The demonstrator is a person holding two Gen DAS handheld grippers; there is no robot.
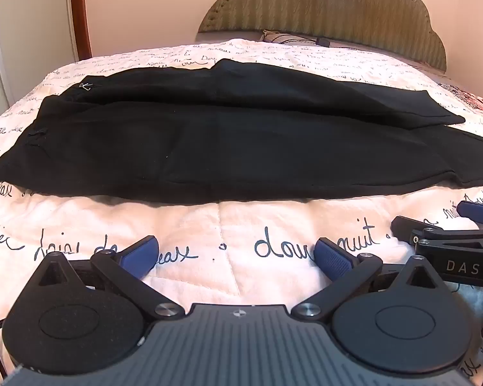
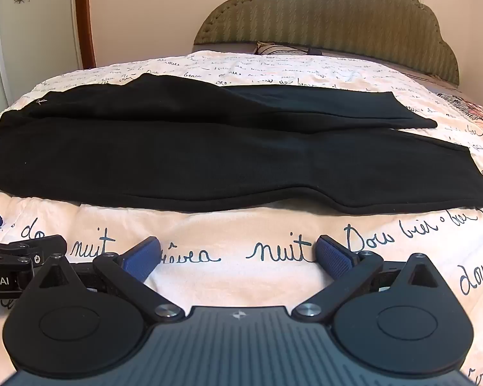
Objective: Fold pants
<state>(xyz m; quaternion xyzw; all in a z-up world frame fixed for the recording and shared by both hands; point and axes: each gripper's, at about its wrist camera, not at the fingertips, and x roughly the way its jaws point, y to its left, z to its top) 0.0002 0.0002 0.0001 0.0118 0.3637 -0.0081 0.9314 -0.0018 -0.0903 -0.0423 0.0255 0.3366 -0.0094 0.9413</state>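
The black pants [image 1: 228,135] lay flat across the bed, spread sideways on a white quilt [image 1: 235,225] printed with cursive writing, waist to the left and leg ends to the right. The far leg lay partly over the near one, its hem stopping short of the near leg's hem.

Both tongs hovered over the bare quilt on the near side of the pants, tilted downward toward the bed and pointing at the near edge of the cloth without touching it. The left gripper [image 1: 236,254] stood released, its blue pads [image 1: 138,255] spread wide with only quilt between them. The right gripper [image 2: 238,254] was likewise spread wide and gripped nothing (its pads [image 2: 333,257] framed only the printed writing). The two sat side by side, close together, each showing at the edge of the other's view.

Beyond the pants a green padded headboard [image 2: 331,16] rose against the far wall.
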